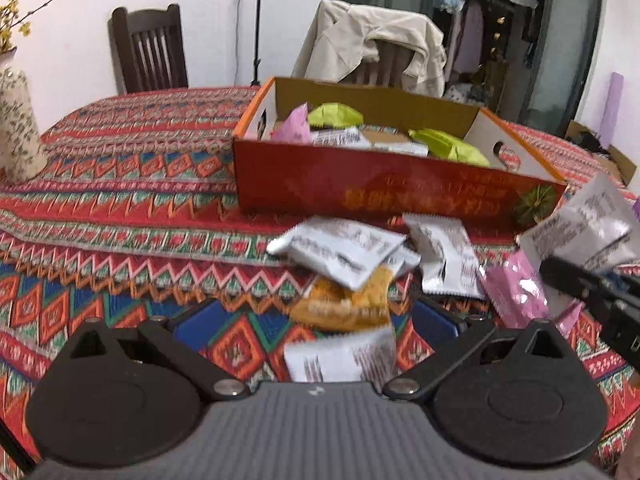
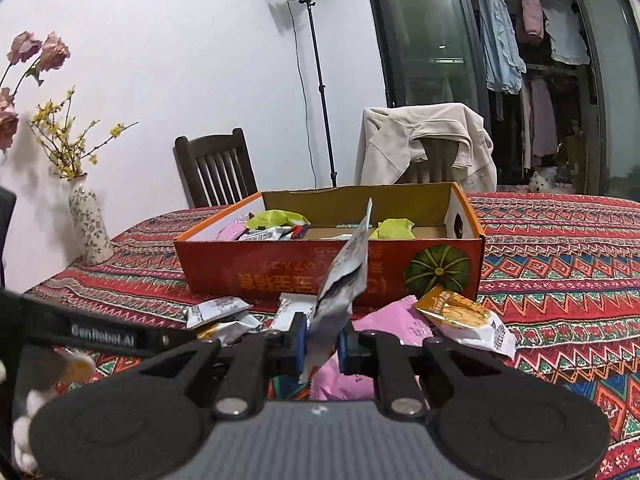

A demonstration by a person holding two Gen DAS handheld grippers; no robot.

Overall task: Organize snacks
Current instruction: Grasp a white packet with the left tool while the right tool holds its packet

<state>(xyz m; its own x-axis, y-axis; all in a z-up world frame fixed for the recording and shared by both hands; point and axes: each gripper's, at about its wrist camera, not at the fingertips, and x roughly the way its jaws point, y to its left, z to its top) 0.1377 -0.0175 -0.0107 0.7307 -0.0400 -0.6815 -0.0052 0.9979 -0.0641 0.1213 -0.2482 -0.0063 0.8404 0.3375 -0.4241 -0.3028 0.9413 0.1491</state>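
Crinkly silver-white foil snack packet (image 2: 344, 276), light and floppy, hangs pinched at its near seam in the right gripper (image 2: 323, 344). Left gripper (image 1: 316, 316) stands spread, empty.

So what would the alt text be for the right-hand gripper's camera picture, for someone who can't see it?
The right gripper pinches a white snack packet, held upright above a patterned tablecloth. Behind it stands an open orange cardboard box already holding green and pink packets, with more loose packets scattered in front of it.
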